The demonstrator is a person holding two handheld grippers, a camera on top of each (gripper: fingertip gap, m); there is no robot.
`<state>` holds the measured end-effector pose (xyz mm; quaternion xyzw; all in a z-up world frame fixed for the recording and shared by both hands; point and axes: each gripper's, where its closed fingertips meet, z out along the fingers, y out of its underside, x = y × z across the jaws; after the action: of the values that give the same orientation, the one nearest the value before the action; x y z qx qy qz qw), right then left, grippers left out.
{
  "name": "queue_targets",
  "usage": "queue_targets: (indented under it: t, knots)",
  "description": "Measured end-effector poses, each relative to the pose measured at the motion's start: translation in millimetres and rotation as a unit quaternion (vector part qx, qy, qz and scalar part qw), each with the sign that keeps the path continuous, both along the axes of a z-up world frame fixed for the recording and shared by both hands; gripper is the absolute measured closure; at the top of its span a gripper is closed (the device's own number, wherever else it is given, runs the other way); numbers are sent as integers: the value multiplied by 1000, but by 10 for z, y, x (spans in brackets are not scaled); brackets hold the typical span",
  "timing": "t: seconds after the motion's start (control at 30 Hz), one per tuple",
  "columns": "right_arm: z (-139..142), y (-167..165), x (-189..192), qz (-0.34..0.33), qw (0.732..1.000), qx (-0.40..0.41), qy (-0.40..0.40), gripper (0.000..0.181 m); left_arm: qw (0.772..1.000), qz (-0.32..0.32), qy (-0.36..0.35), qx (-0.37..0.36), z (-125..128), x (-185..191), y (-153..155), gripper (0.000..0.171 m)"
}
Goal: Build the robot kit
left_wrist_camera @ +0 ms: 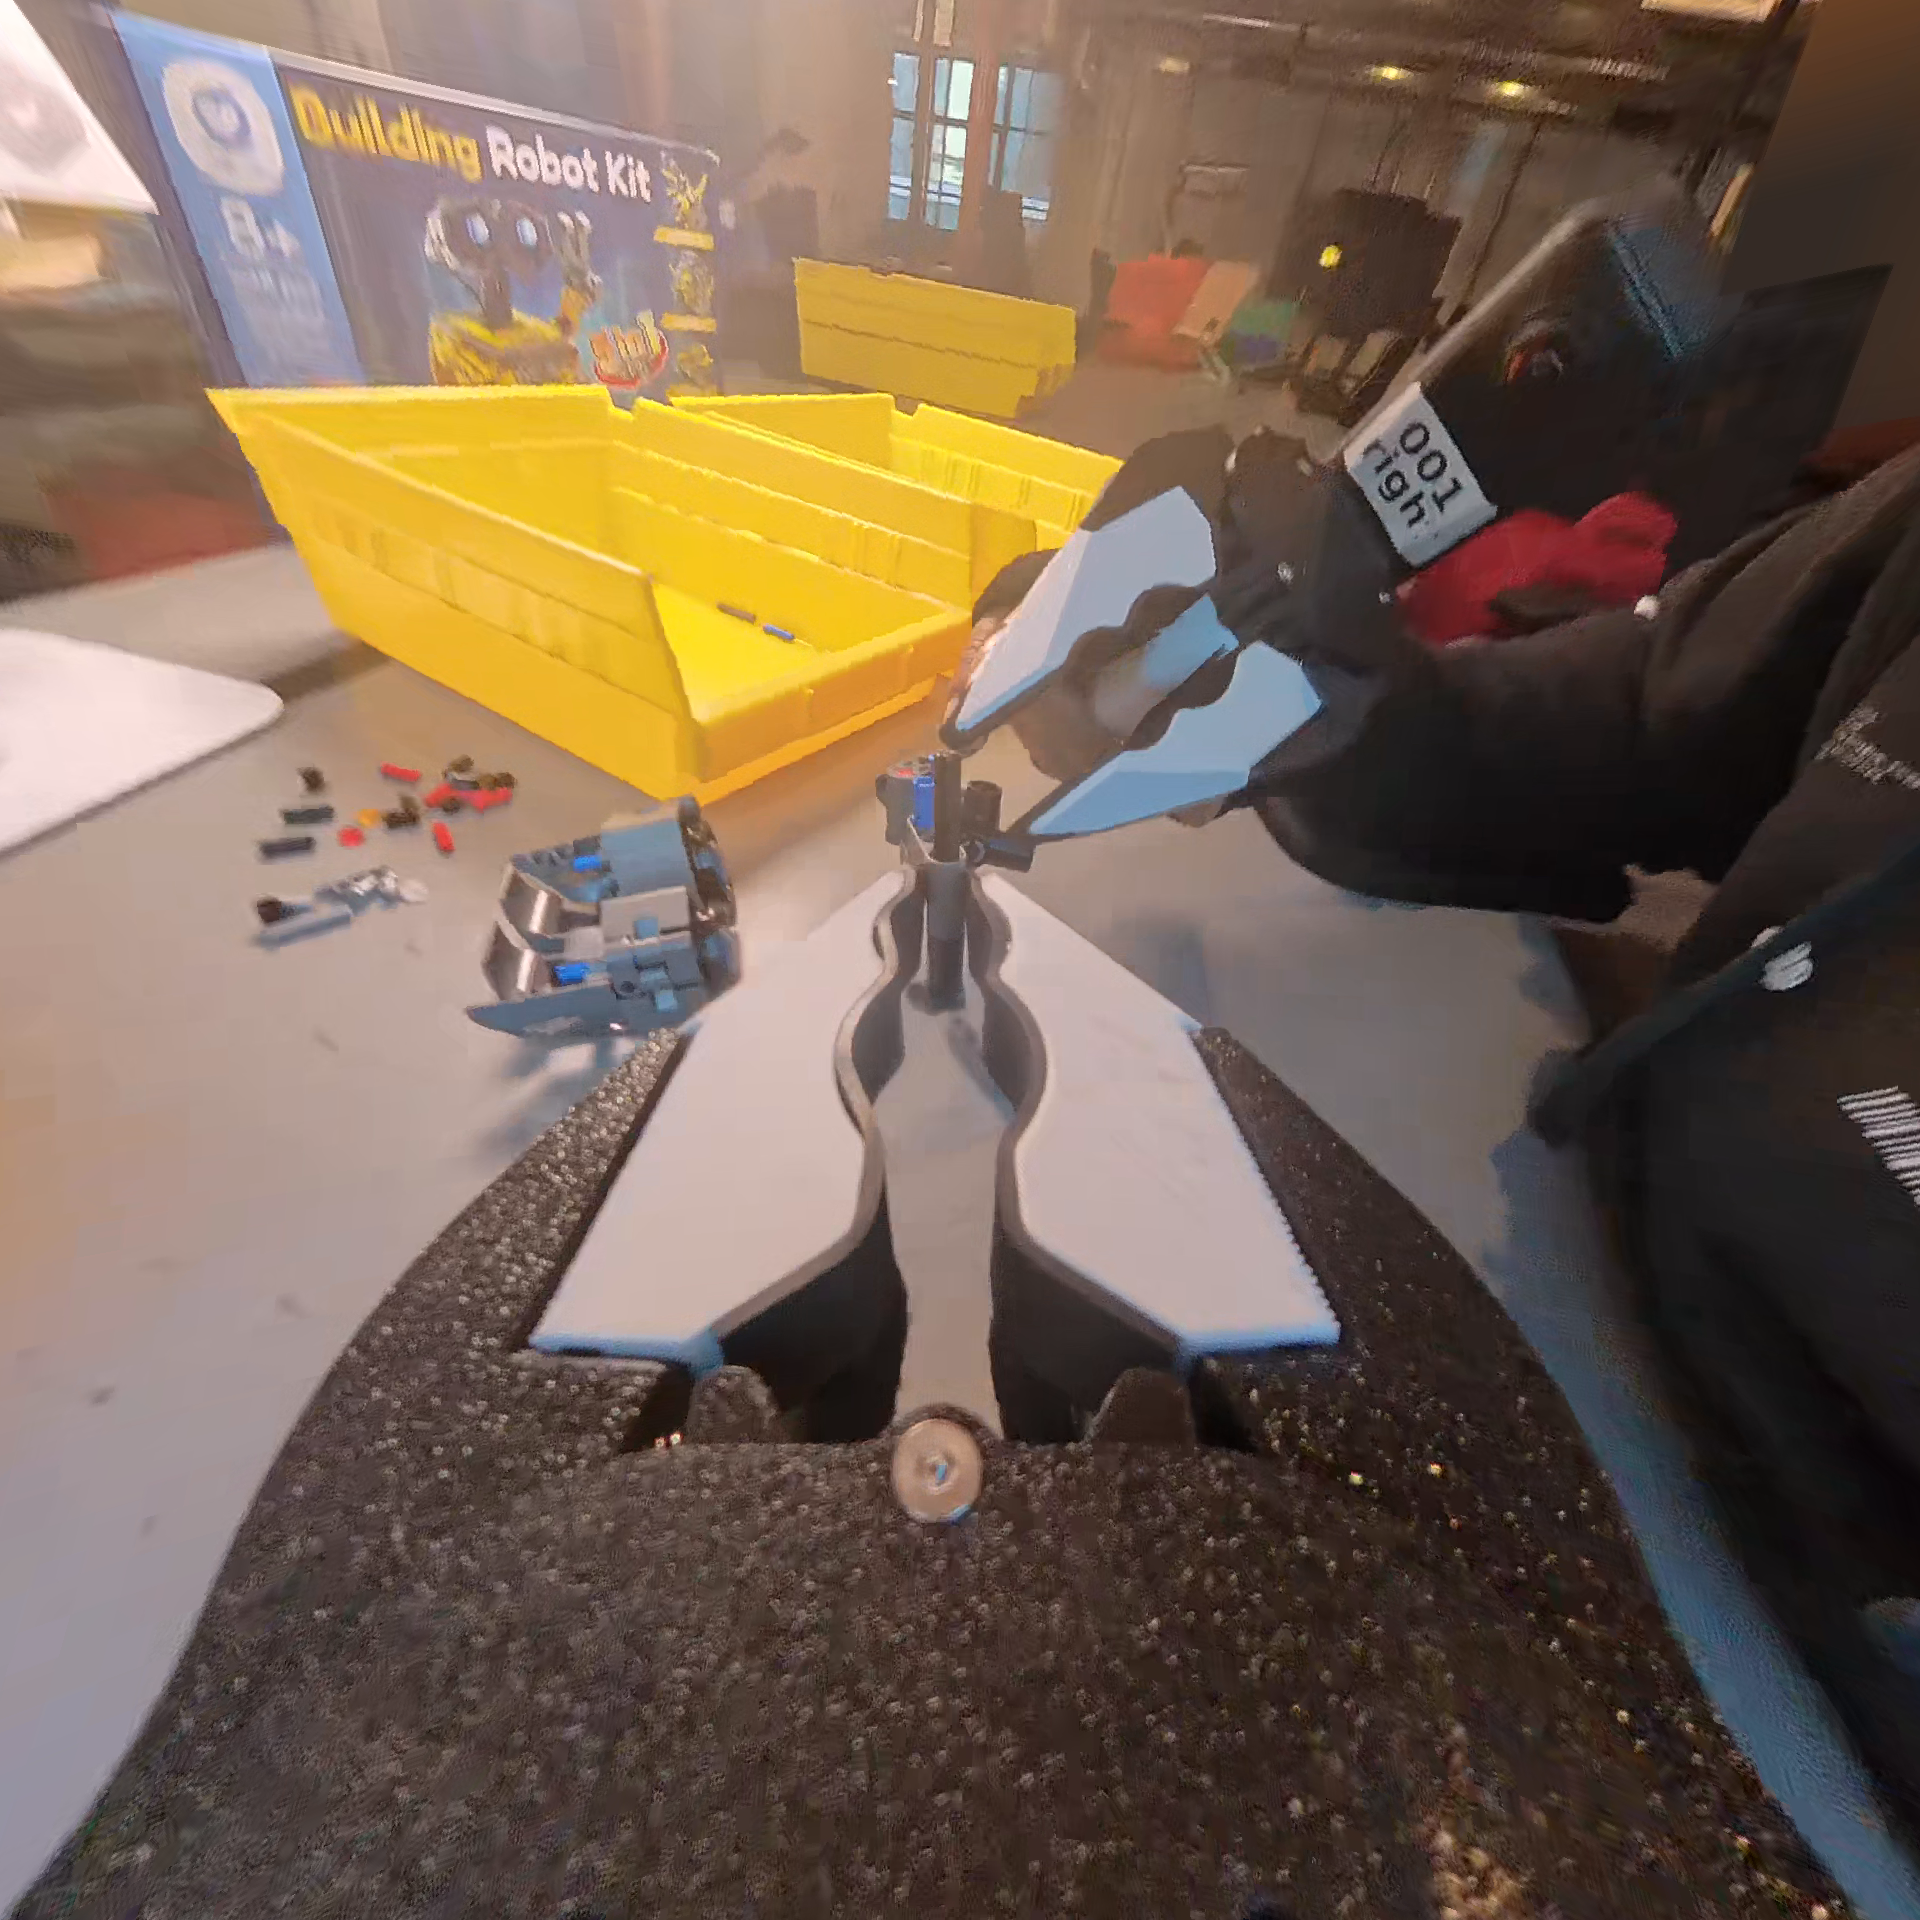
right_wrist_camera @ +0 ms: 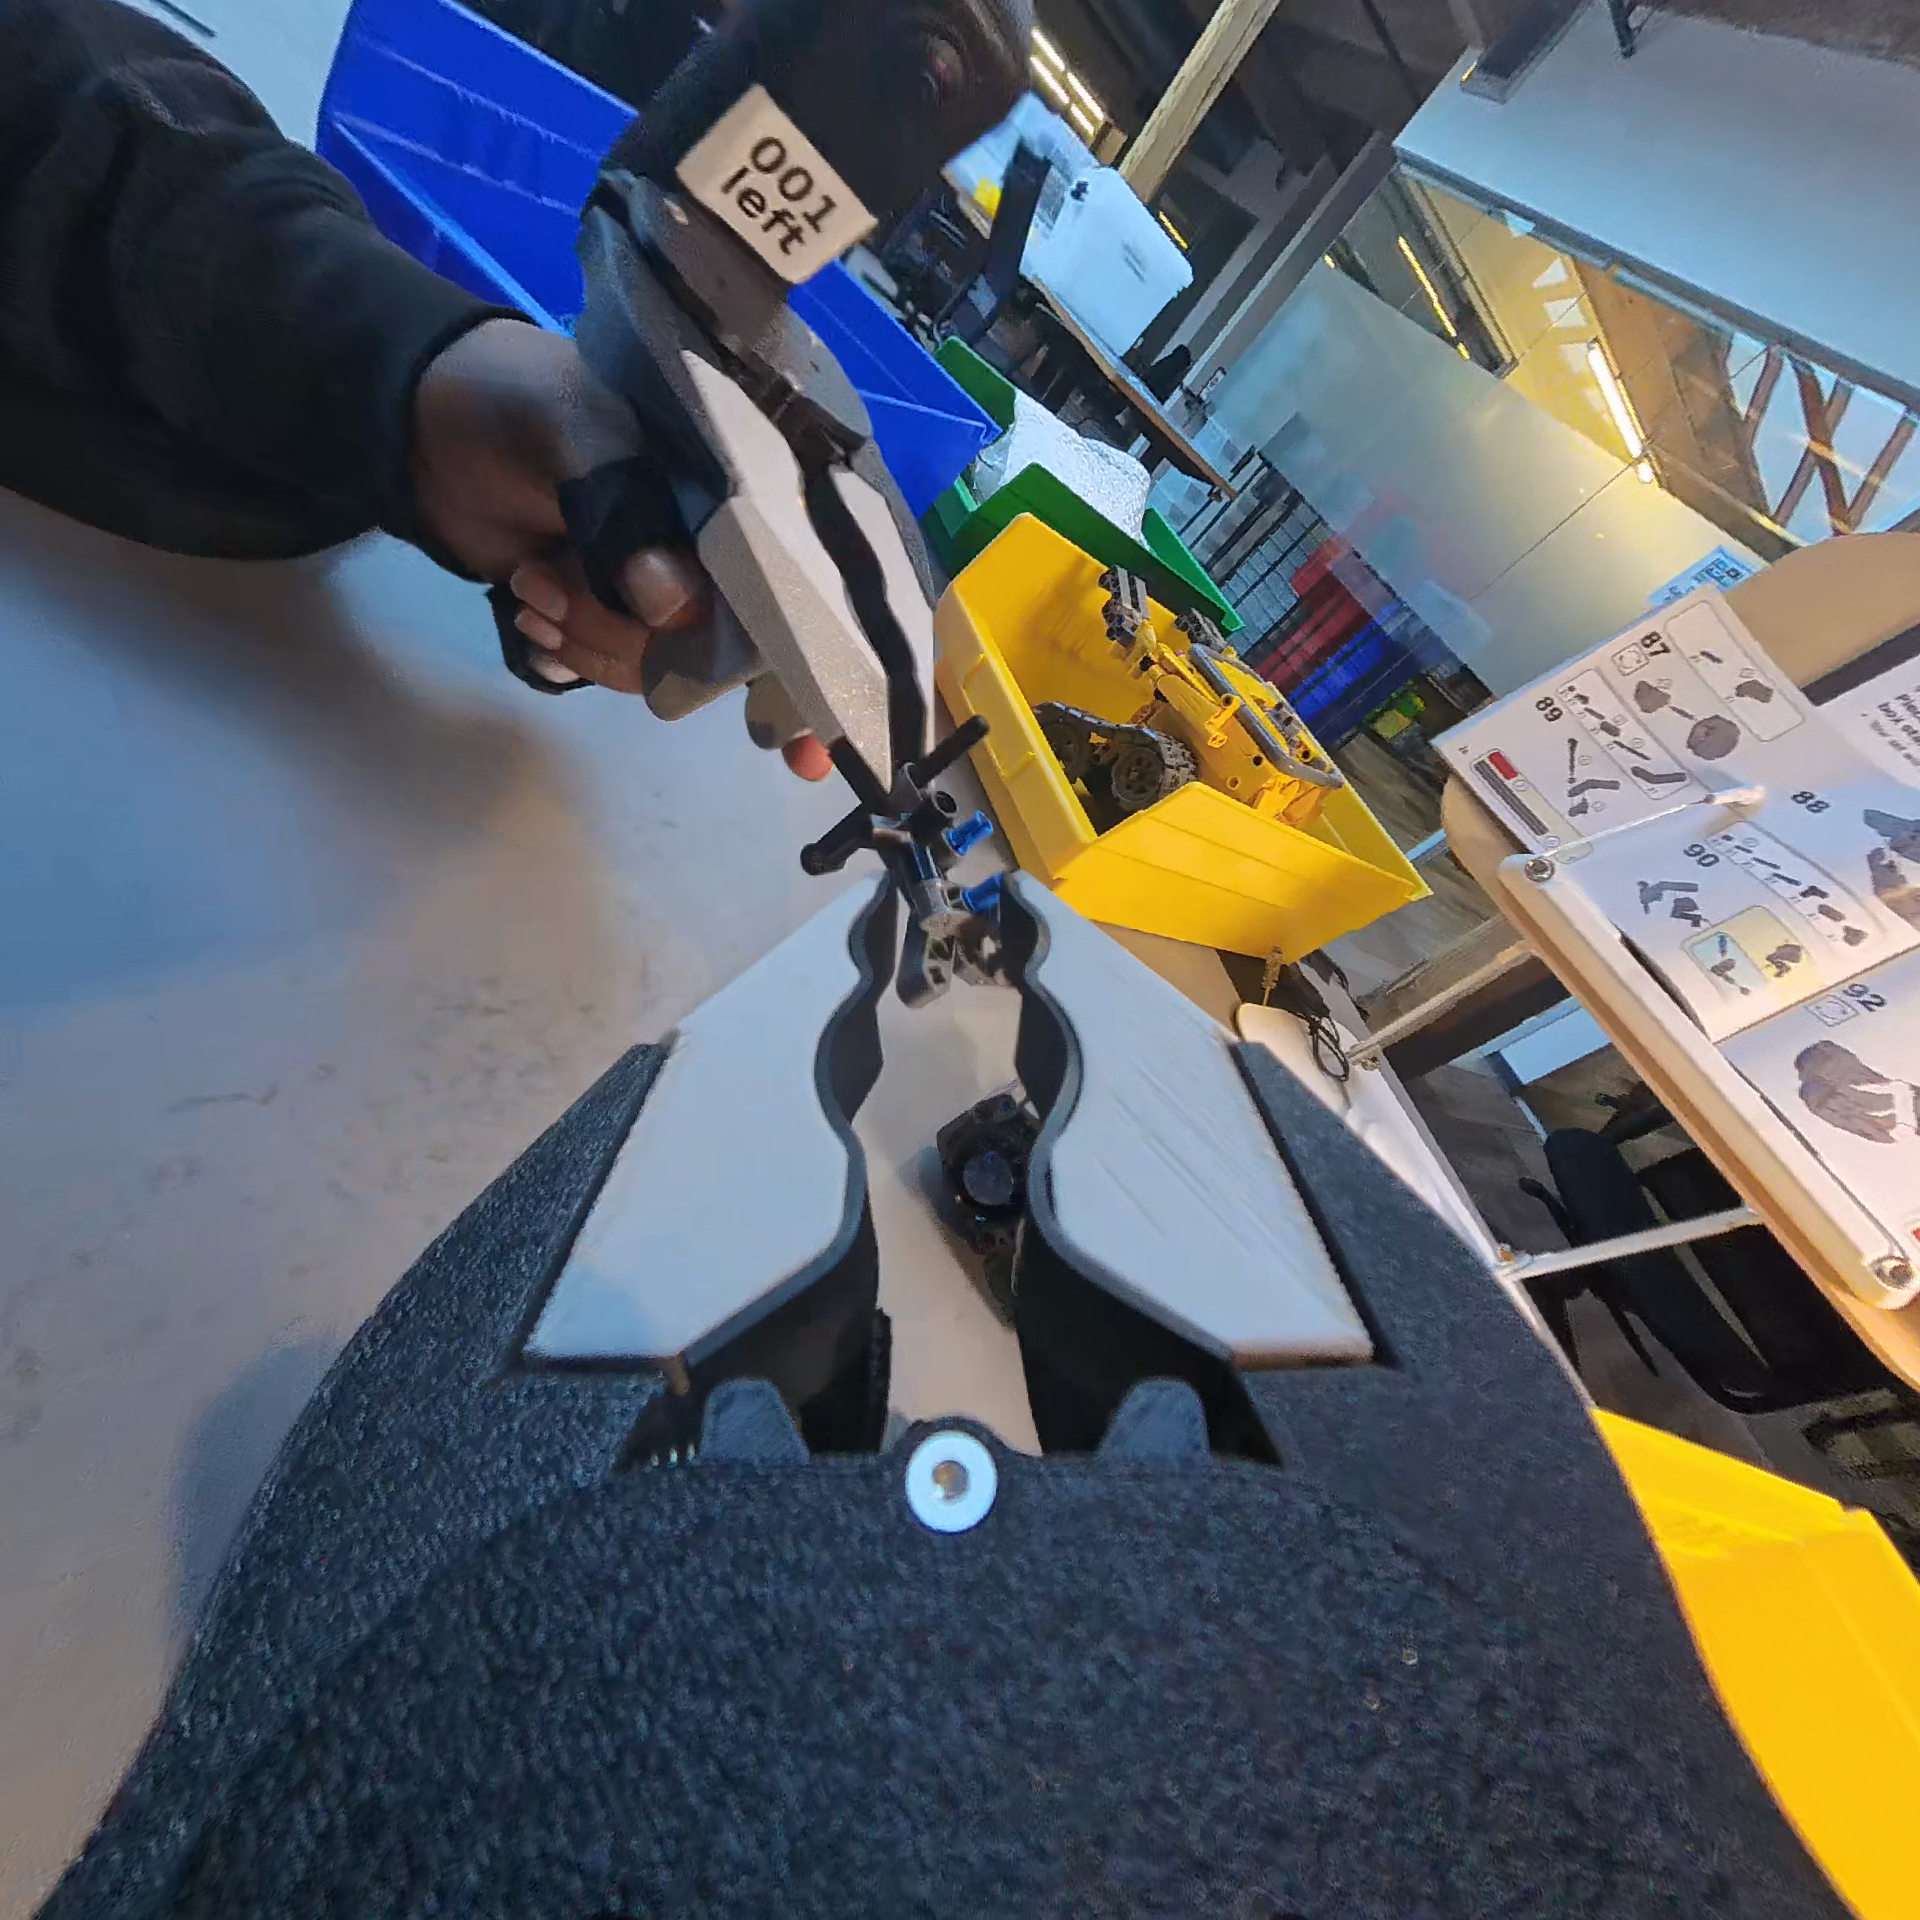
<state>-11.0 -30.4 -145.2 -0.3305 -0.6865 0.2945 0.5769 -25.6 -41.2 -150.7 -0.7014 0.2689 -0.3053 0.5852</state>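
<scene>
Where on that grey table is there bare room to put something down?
Free: the grey table nearer than the grey bucket piece. Crowded: the loose parts beside the yellow bin, and the middle, where both grippers' jaws meet on the small assembly.

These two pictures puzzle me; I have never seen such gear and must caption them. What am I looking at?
A person holds a two-finger tool in each hand, each with a camera looking along its fingers. One picture is from the left tool, the other from the right tool; each also shows the other tool farther off. The left tool is shut on a black axle of a small brick assembly of black and blue pieces; the right tool grips that assembly's other end. On the grey table lie loose small pieces, a grey built module and yellow bins. One yellow bin holds a yellow tracked model. An instruction booklet stands at the right.
</scene>
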Motion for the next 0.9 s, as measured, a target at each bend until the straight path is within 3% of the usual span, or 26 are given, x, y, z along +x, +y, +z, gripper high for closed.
queue_targets:
  t: [0.33, 0.53, 0.63, 0.7, 0.8, 0.9]
  knots:
    - [4, 87, 24, -5, 997, -73, 2, 152, 982, 44, 121, 141, 136, 24, -64, 165]
    - [-101, 55, -5, 2, 994, -106, -23, 176, 960, 50, 195, 193, 89, 108, -96, 165]
    - [-96, 58, 2, 10, 995, -97, -22, 175, 957, 39, 209, 199, 54, 132, -122, 164]
    - [-114, 56, 13, 16, 998, -65, -22, 175, 971, 4, 173, 165, 19, 171, -168, 161]
    - [-126, 48, 34, 18, 1000, 12, -16, 176, 994, -74, 47, 62, 41, 187, -266, 148]
    - [-110, 22, 46, 18, 996, 86, -11, 176, 993, -101, -55, -22, 83, 97, -238, 142]
